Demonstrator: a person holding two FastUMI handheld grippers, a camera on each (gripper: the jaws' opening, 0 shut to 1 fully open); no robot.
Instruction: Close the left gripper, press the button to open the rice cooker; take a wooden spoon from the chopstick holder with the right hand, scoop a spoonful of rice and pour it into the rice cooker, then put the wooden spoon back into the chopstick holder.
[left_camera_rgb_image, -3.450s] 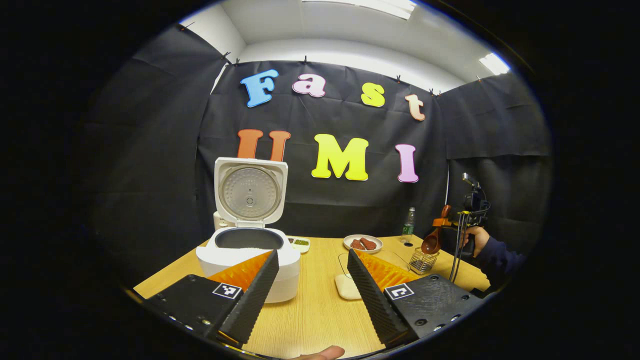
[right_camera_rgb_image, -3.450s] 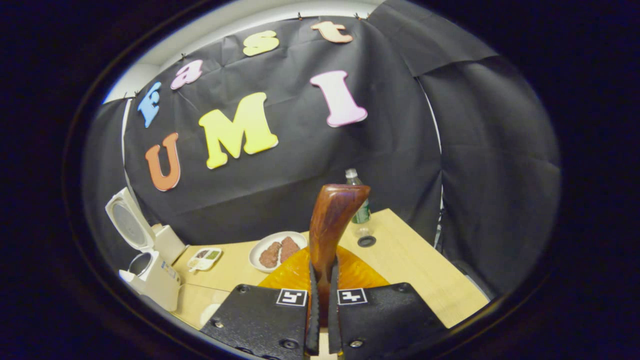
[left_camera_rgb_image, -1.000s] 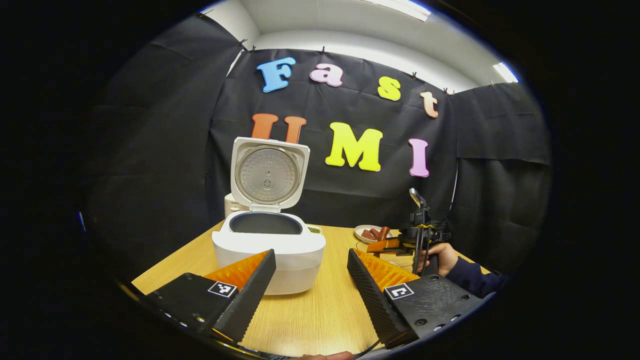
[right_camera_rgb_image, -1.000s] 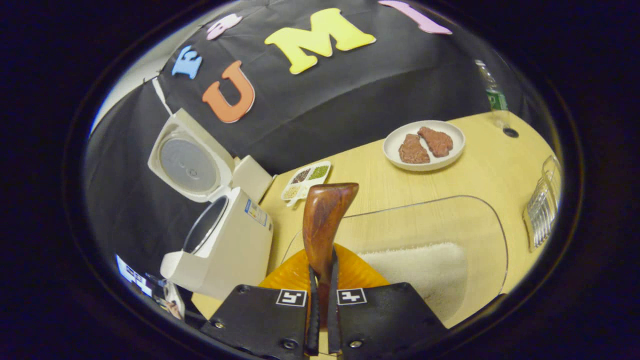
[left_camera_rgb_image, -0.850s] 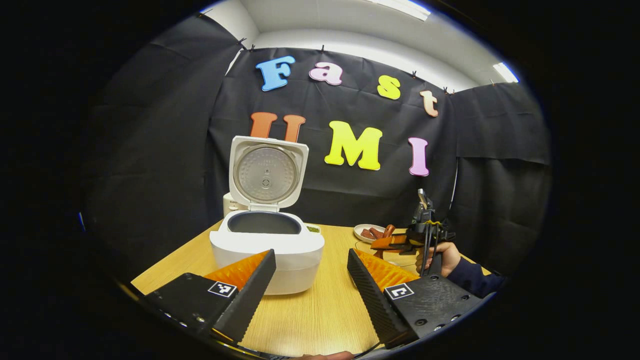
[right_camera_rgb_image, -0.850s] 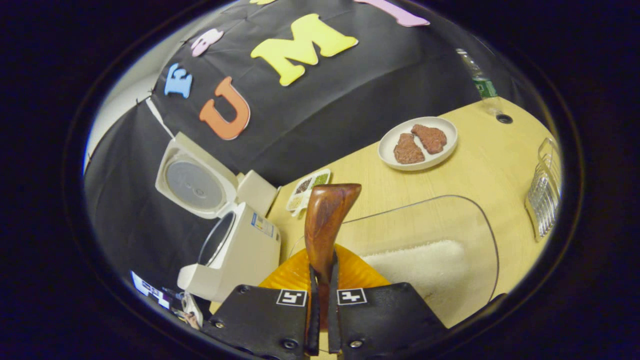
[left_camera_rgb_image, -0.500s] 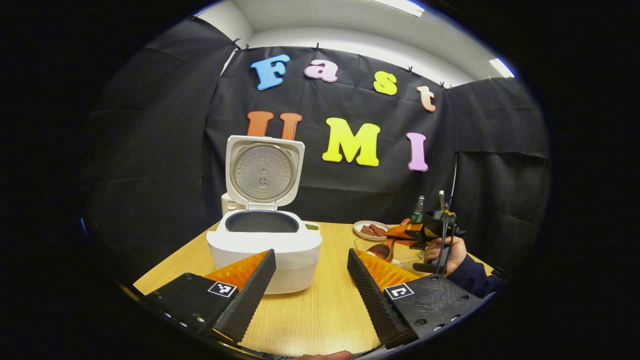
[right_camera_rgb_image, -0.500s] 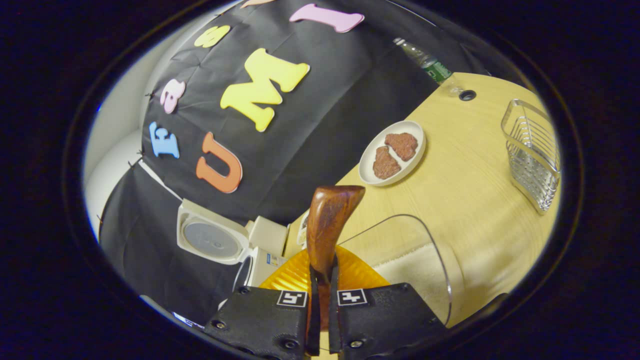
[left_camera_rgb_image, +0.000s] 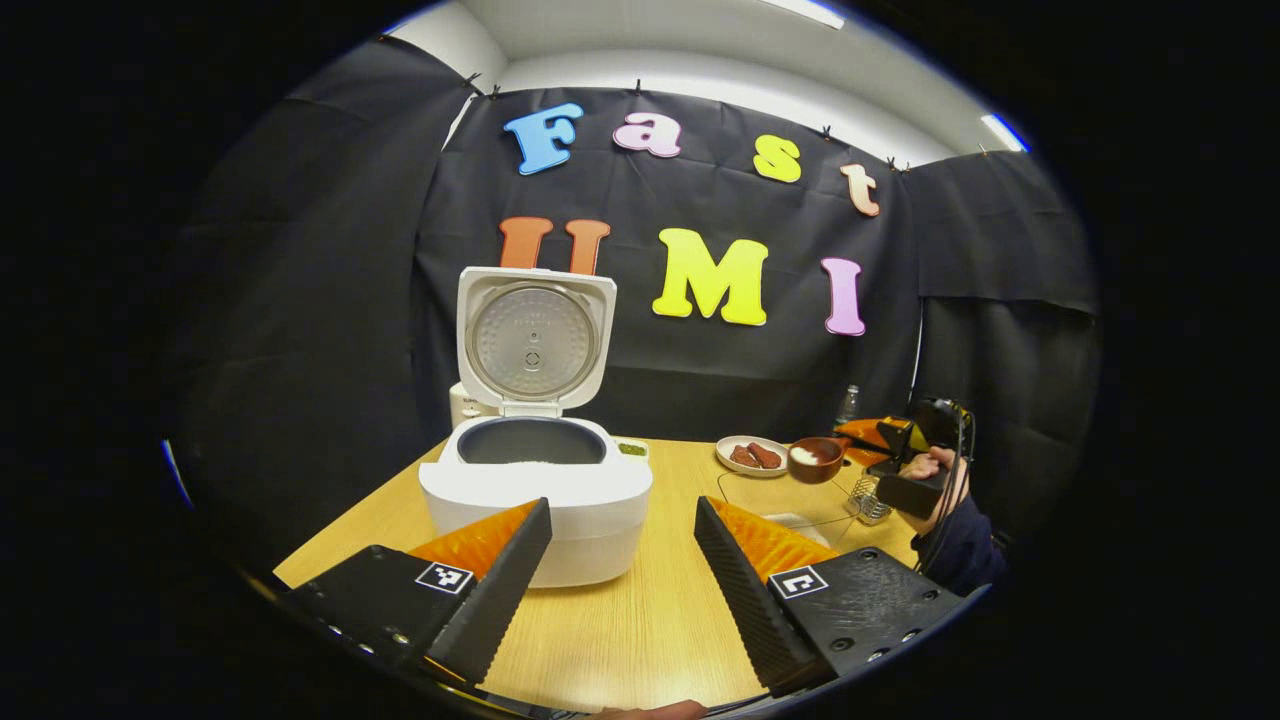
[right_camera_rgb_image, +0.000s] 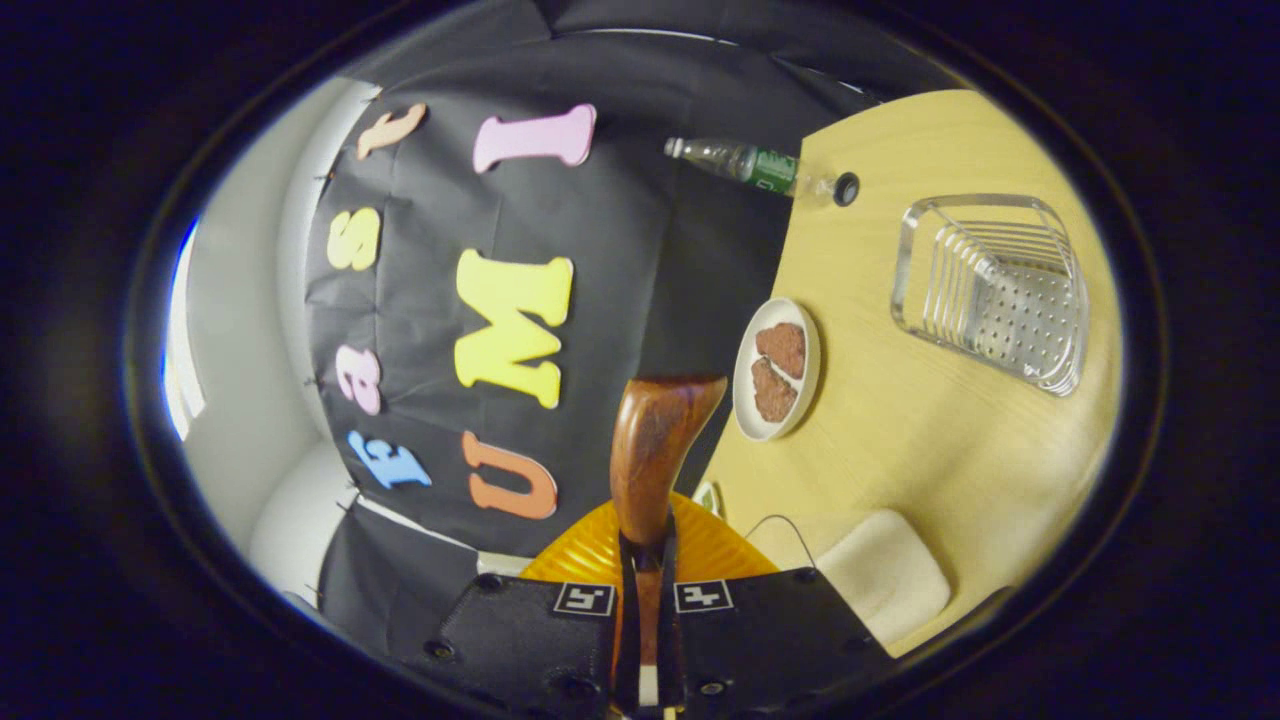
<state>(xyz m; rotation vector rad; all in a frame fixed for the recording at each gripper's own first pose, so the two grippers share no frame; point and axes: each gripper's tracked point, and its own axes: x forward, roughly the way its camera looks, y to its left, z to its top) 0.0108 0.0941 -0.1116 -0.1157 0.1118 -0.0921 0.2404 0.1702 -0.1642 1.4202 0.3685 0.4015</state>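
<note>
Since half a second ago you have rolled your right gripper further onto its side, so the tabletop now stands along the right of the right gripper view, and the wooden spoon has come up out of the clear rice container with its bowl turned upward.

In the right gripper view the spoon's bowl is hidden; you see just the brown handle running straight up from between the fingers, its butt end pointing away from you. The rice container is cut off there at the lower edge, showing as a pale corner.

Your right gripper is clamped on the spoon's handle, both fingers pressed against it. In the left gripper view the spoon lies roughly level, its long axis across the table, its bowl toward the rice cooker and carrying a small white heap of rice. It hangs above the container near the tabletop's right edge, well apart from the cooker. Your hand holds that gripper just beside the wire chopstick holder, which is partly hidden behind it.

Your left gripper has its fingers spread wide apart, gripping nothing, low over the tabletop's near edge in front of the cooker, whose lid stands upright and open.
</note>
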